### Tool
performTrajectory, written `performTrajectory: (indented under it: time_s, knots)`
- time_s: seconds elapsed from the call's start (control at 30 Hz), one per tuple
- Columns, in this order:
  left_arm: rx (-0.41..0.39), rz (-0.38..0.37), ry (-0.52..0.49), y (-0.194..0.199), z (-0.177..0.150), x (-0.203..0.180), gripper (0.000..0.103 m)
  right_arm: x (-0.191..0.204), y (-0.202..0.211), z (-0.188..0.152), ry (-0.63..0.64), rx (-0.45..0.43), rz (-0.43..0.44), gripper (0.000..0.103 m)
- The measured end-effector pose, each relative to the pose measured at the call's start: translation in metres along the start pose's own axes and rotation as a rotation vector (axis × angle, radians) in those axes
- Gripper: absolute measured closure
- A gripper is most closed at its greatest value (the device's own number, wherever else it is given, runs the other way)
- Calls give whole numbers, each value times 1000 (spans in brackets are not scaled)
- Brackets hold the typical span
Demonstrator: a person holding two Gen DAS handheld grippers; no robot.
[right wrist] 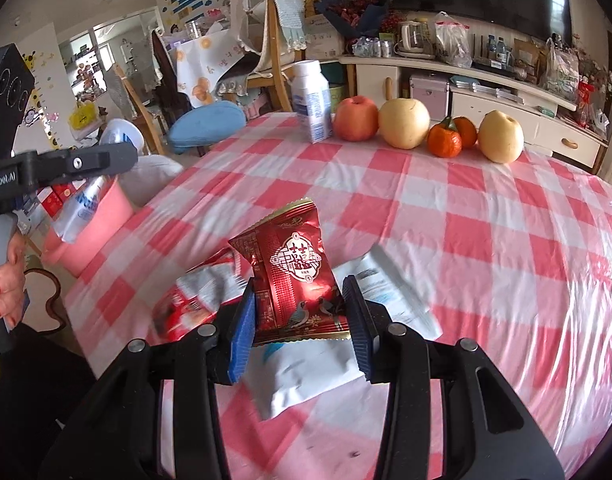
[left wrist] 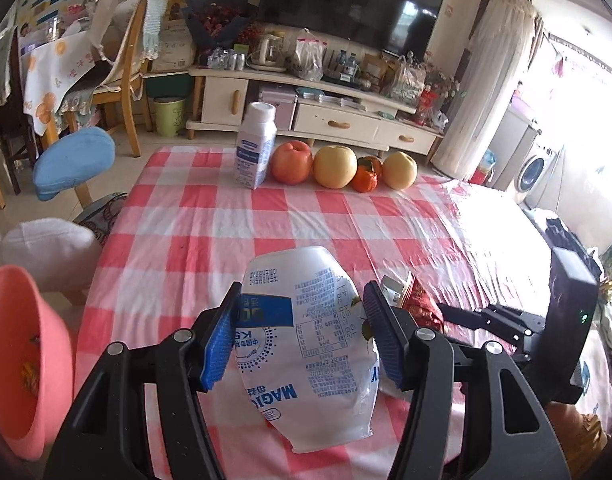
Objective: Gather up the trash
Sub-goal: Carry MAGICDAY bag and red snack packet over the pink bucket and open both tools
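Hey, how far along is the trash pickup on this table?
Partly done: the pink bin already holds some wrappers. In hand: the left gripper grips a white pouch, and the right gripper grips a red packet. Left: white wrappers still lie on the table.

Pink bin (left wrist: 22,344) cut off at left edge; contents blurred, can't ID.
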State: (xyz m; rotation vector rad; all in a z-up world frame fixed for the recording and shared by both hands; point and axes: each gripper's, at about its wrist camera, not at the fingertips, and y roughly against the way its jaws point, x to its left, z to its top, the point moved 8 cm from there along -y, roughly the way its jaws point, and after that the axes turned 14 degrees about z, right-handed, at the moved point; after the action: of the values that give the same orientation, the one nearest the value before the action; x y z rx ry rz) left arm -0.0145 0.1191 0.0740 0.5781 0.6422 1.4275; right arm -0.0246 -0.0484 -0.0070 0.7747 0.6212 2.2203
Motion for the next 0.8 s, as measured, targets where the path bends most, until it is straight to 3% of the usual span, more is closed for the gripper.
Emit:
performTrajectory:
  time_s: [0.27, 0.8]
  knots:
    - [-39, 27, 105, 31, -9, 57, 42, 46, -13, -15, 64, 38, 27, 59]
    - [-100, 207, 432, 60, -23, 220, 42, 163, -67, 4, 216, 100, 140, 59]
